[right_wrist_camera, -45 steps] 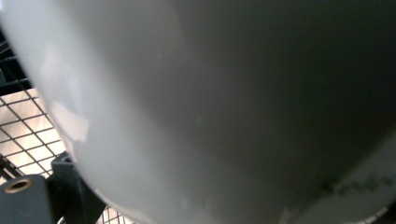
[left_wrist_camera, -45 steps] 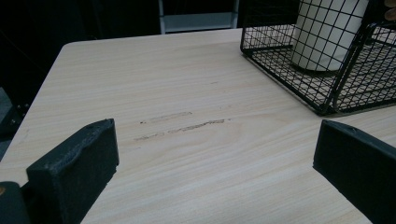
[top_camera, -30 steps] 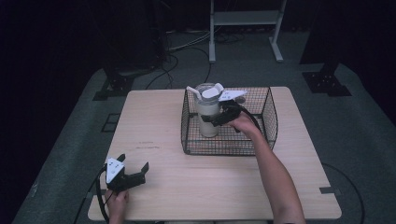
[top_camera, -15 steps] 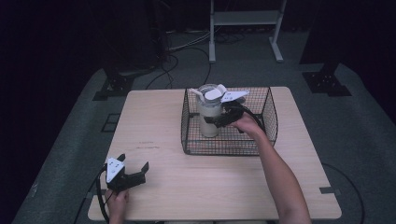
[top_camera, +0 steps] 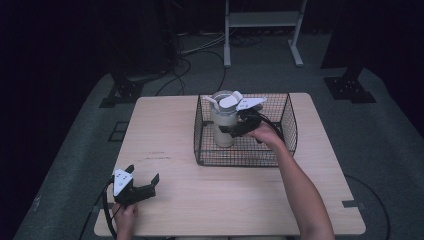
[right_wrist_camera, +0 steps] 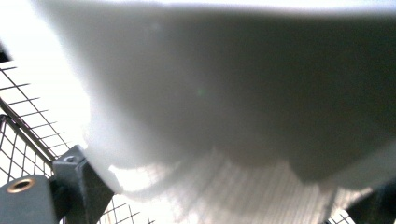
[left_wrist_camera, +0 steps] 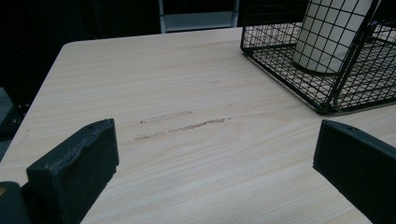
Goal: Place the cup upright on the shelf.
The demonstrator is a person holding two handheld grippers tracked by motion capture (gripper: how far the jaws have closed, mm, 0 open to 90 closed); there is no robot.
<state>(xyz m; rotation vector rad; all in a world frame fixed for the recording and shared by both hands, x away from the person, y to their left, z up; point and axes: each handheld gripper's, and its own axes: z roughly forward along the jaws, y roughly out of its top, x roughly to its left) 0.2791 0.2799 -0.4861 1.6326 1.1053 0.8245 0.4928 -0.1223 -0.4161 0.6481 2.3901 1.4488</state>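
Right claw point(top_camera: 231, 131) clamped on cream cup point(top_camera: 223, 125) inside wire basket point(top_camera: 287, 131), frame centre; risk: rim snag tipping cup.

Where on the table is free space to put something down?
Free: the table left of the wire basket, and the front strip between the left gripper and the right forearm. Crowded: the basket's left end, where the right gripper meets the pale cup.

the left gripper point(top_camera: 141, 186) rested low near the person's side, jaws spread wide. the right gripper point(top_camera: 231, 131) reached forward on an outstretched forearm, jaws clamped around something pale.
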